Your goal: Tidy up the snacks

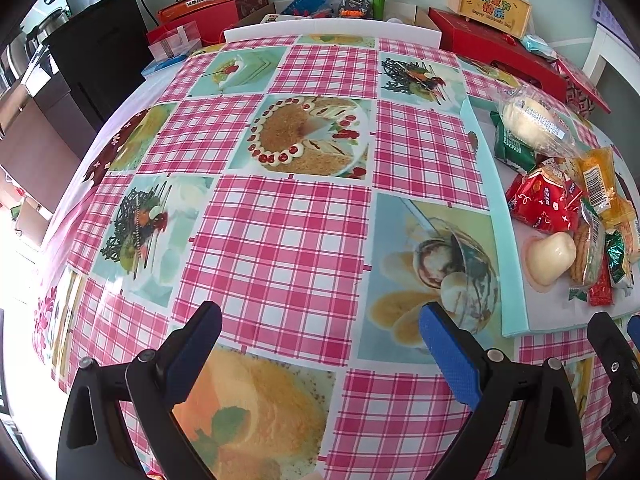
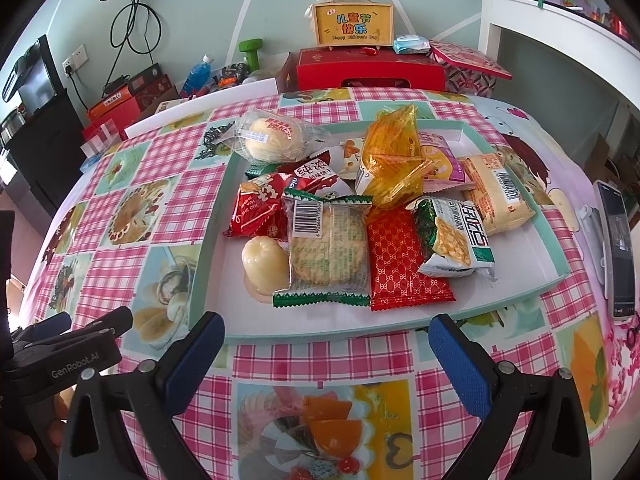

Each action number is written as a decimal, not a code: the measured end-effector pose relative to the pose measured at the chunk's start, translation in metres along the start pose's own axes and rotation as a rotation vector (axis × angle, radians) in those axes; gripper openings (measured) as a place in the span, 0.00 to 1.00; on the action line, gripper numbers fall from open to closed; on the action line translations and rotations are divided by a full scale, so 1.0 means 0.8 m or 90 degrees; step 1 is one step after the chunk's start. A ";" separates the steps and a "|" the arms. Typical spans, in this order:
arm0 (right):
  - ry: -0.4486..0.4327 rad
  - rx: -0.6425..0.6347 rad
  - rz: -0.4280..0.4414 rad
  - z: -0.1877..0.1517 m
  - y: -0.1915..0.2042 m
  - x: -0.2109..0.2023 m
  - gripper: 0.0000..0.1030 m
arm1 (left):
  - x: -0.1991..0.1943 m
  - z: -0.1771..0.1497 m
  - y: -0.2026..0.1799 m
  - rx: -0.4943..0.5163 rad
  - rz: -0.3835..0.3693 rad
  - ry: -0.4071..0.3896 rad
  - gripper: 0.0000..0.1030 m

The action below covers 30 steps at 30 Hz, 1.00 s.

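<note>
A shallow tray with a mint-green rim (image 2: 208, 240) lies on the checked tablecloth and holds a heap of snack packets. Among them are a clear cracker pack with green ends (image 2: 326, 252), a red patterned packet (image 2: 402, 258), a pale jelly cup (image 2: 264, 260), an orange wrapper (image 2: 396, 156) and a bagged bun (image 2: 270, 138). My right gripper (image 2: 326, 330) stands open just in front of the tray's near edge, with nothing between its fingers. My left gripper (image 1: 320, 320) is open above bare tablecloth, left of the tray (image 1: 506, 240), where the jelly cup (image 1: 550, 258) and bun (image 1: 532, 124) show.
Red gift boxes (image 2: 372, 66), a yellow sign box (image 2: 352, 24), a blue bottle (image 2: 196, 74) and a green dumbbell (image 2: 250, 50) crowd the table's far edge. A phone on a stand (image 2: 618, 248) sits right of the tray. A black cabinet (image 1: 96, 52) stands at the left.
</note>
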State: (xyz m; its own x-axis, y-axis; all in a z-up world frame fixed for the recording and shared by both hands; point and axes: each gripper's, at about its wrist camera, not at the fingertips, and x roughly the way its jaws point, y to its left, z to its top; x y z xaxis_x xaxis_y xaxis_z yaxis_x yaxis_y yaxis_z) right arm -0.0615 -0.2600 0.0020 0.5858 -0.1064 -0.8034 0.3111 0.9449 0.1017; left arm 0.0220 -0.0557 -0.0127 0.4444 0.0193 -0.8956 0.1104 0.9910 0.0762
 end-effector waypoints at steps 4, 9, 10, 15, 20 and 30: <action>-0.001 0.002 -0.002 0.001 -0.001 0.003 1.00 | 0.004 0.000 0.003 -0.002 -0.001 0.001 0.96; -0.001 0.005 -0.001 0.002 -0.002 0.005 1.00 | 0.006 0.001 0.004 -0.003 0.000 0.002 0.96; -0.001 0.005 -0.001 0.002 -0.002 0.006 1.00 | 0.006 0.001 0.005 -0.003 0.001 0.002 0.96; -0.002 0.006 -0.001 0.002 -0.003 0.005 1.00 | 0.007 0.002 0.007 -0.002 0.001 -0.001 0.96; -0.002 0.007 0.000 0.002 -0.004 0.005 1.00 | 0.006 0.002 0.005 -0.001 0.002 -0.004 0.96; -0.003 0.010 0.000 0.003 -0.006 0.004 1.00 | 0.004 0.001 0.005 -0.001 0.004 -0.017 0.96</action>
State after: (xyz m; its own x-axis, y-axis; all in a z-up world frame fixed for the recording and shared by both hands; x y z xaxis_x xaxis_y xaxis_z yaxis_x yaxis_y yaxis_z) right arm -0.0594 -0.2656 -0.0001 0.5891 -0.1085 -0.8008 0.3236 0.9397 0.1107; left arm 0.0247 -0.0518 -0.0146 0.4686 0.0226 -0.8831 0.1063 0.9910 0.0818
